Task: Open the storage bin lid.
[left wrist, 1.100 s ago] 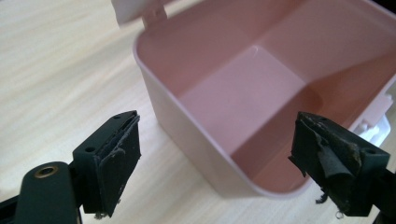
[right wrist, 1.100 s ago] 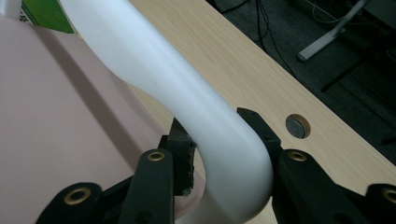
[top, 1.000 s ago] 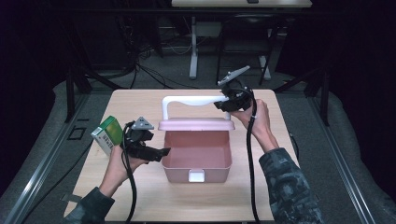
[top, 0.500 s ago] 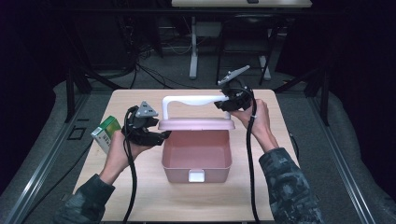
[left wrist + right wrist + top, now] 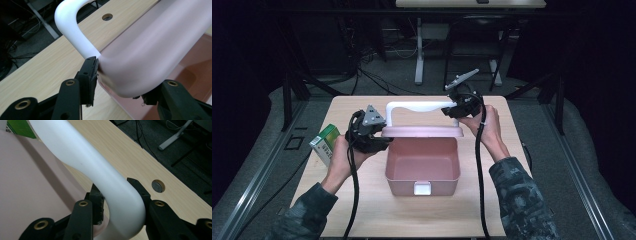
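Though kinda dim around the edges, pretty easy to read. Looking at a pink box (image 5: 437,187) parked mid-surface (image 5: 412,215), open, with its lid (image 5: 422,131) stood upright along the far rim and a white handle (image 5: 417,106) arching over the top of that lid. Got a small white latch (image 5: 421,188) on the near wall too.

Starting with the left claw (image 5: 379,142): parked at the lid's left end, jaws just been closing in, now pinching that rounded pink corner. Checking the left gripper view, can see one pad (image 5: 93,68) pressed right where the handle (image 5: 72,27) meets the lid (image 5: 150,50), with the other jaw tucked under the lid's curve. Can't quite make out the contact on that side, hidden by the pink.

Moving on to the right claw (image 5: 451,111): up at the handle's right bend, clamped on it. Looks super clear in the right gripper view, with a jaw hugging each side of the white curve (image 5: 120,202), no gap to speak of.

Also worth noting a green carton (image 5: 326,142) near the surface's left edge, just beyond the left hand (image 5: 339,157) and apart from the box. Peeks into the right gripper view's top-left corner as well (image 5: 21,127).
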The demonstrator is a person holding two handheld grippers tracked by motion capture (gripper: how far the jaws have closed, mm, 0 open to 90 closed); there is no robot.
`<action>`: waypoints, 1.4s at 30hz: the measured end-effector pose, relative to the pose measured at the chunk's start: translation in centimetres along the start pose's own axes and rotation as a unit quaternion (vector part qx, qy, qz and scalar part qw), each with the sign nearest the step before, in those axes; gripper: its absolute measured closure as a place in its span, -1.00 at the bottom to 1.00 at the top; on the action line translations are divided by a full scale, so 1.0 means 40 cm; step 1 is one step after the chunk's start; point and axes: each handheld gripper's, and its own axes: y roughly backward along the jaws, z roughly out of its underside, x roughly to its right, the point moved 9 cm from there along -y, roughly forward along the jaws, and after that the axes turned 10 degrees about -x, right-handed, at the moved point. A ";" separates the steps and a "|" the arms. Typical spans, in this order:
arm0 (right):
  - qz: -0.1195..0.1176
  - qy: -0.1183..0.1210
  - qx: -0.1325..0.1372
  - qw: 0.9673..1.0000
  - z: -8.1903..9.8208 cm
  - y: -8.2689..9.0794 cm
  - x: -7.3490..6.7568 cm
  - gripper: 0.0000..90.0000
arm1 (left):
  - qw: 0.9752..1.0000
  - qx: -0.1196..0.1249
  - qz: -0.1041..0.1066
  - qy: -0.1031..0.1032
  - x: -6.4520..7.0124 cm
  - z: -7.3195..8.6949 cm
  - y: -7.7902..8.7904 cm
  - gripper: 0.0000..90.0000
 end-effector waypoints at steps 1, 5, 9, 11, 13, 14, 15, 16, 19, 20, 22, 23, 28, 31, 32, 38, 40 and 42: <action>0.001 0.000 0.000 1.000 0.000 0.000 0.001 0.50 | 1.000 0.001 -0.002 -0.002 -0.002 0.000 0.001 0.25; 0.002 0.002 -0.003 1.000 -0.001 0.001 0.004 0.49 | 1.000 0.001 -0.003 -0.005 -0.004 -0.001 0.002 0.26; 0.001 -0.001 -0.003 1.000 -0.001 0.002 0.005 0.46 | 1.000 0.003 -0.008 -0.009 -0.004 -0.004 0.006 0.25; 0.001 -0.005 -0.001 1.000 -0.001 0.004 0.006 0.44 | 1.000 0.003 -0.006 -0.008 0.000 -0.005 0.006 0.27; 0.001 -0.005 -0.001 1.000 0.001 0.007 0.008 0.43 | 1.000 0.003 -0.010 -0.013 -0.001 -0.005 0.007 0.28; 0.001 -0.005 -0.001 1.000 0.001 0.007 0.008 0.43 | 1.000 0.003 -0.010 -0.013 -0.001 -0.005 0.007 0.29; -0.001 -0.006 0.000 1.000 0.003 0.010 0.009 0.41 | 1.000 0.003 -0.012 -0.015 -0.002 -0.005 0.007 0.29; -0.001 -0.006 0.000 1.000 0.003 0.010 0.009 0.41 | 1.000 0.003 -0.012 -0.015 -0.002 -0.005 0.007 0.30; 0.000 -0.012 0.009 1.000 0.006 0.021 0.015 0.37 | 1.000 0.004 -0.017 -0.021 -0.003 -0.006 0.009 0.33; 0.000 -0.012 0.009 1.000 0.006 0.021 0.015 0.37 | 1.000 0.004 -0.017 -0.021 -0.003 -0.006 0.009 0.34; -0.001 -0.017 0.009 1.000 0.010 0.026 0.018 0.33 | 1.000 0.005 -0.018 -0.020 -0.003 -0.006 0.009 0.35; -0.002 -0.019 0.010 1.000 0.014 0.028 0.021 0.33 | 1.000 0.005 -0.019 -0.021 -0.004 -0.006 0.010 0.37; 0.001 -0.023 0.010 1.000 0.022 0.031 0.027 0.31 | 0.999 0.003 -0.030 -0.030 -0.006 -0.006 0.011 0.43; 0.001 -0.026 0.010 1.000 0.030 0.032 0.032 0.27 | 0.999 0.003 -0.036 -0.033 -0.009 -0.006 0.011 0.47; 0.001 -0.026 0.010 1.000 0.030 0.032 0.032 0.27 | 0.999 0.003 -0.036 -0.033 -0.009 -0.006 0.011 0.48; 0.006 -0.044 0.017 0.999 0.054 0.052 0.052 0.10 | 0.998 0.002 -0.043 -0.035 -0.013 -0.007 0.010 0.51; 0.006 -0.048 0.019 0.999 0.060 0.057 0.056 0.07 | 0.999 0.002 -0.042 -0.034 -0.013 -0.007 0.011 0.51; 0.006 -0.059 0.018 0.998 0.078 0.066 0.064 0.03 | 0.999 0.000 -0.041 -0.032 -0.014 -0.007 0.010 0.51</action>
